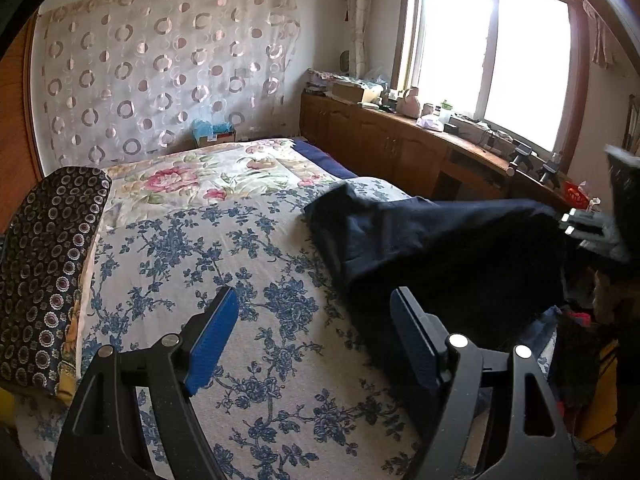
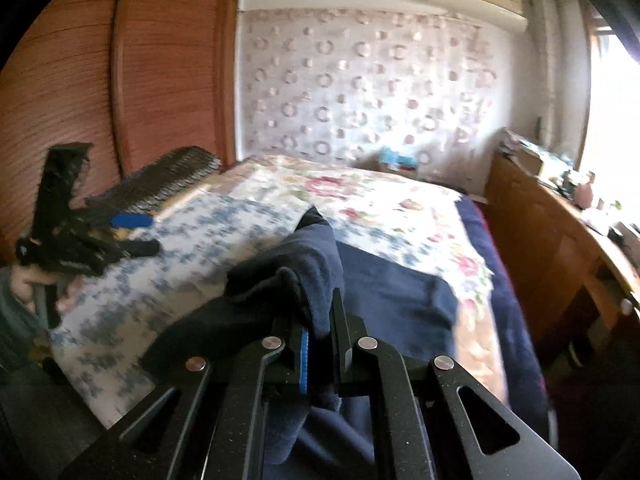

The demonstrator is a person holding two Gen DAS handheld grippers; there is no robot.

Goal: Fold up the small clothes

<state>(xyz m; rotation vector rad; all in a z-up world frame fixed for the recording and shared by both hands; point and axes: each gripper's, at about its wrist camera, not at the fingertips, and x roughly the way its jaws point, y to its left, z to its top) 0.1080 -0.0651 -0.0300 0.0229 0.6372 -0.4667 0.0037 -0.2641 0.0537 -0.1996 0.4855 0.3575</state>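
Observation:
A dark navy garment (image 1: 432, 248) lies on the bed's blue-flowered sheet (image 1: 224, 248), stretched toward the right. My left gripper (image 1: 316, 300) is open and empty, hovering over the sheet, with its right finger at the garment's near edge. My right gripper (image 2: 320, 320) is shut on a bunched fold of the navy garment (image 2: 304, 276) and lifts it off the bed. The right gripper also shows at the right edge of the left wrist view (image 1: 592, 228). The left gripper shows at the left of the right wrist view (image 2: 132, 232), open.
A dark patterned pillow (image 1: 48, 264) lies at the bed's left. A pink-flowered cover (image 1: 208, 176) lies further up the bed. A wooden cabinet (image 1: 400, 144) with clutter runs under the window on the right. A wooden wardrobe (image 2: 100, 80) stands at the left.

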